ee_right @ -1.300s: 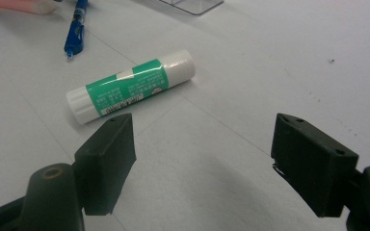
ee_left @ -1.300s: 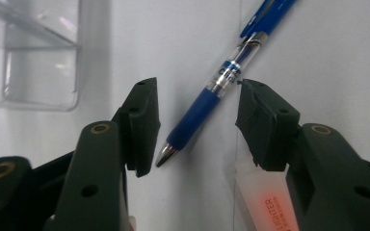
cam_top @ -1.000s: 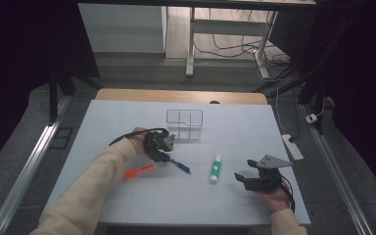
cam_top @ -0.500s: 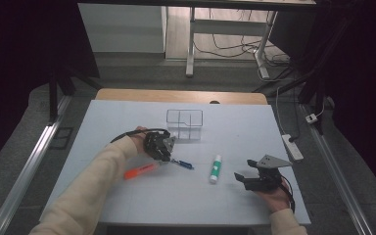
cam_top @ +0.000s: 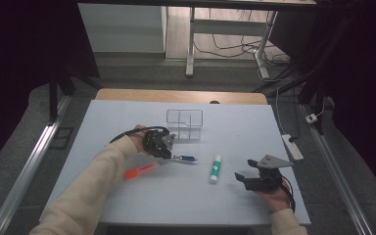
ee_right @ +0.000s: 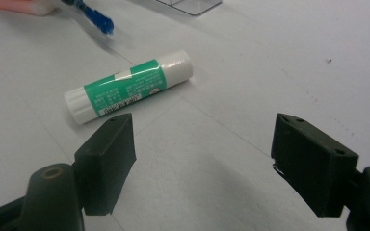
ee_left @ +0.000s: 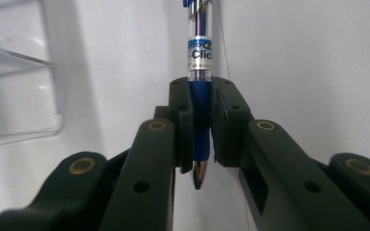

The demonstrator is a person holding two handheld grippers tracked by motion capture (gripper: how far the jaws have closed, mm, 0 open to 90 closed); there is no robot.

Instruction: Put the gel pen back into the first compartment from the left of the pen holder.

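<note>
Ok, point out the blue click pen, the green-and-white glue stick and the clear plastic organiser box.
Blue click pen (ee_left: 201, 122), left gripper view, on its blue grip.
Green-and-white glue stick (ee_right: 125, 86), right gripper view, on its green label.
Clear plastic organiser box (cam_top: 184, 117), high view, on its rim.

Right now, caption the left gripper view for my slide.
Left gripper shut on the blue grip of a click pen over the white table, clear organiser to the side.

Left tool (ee_left: 201, 139) just closed, pads pinching blue pen (ee_left: 200, 103); clear organizer (ee_left: 19, 72) at left.
</note>
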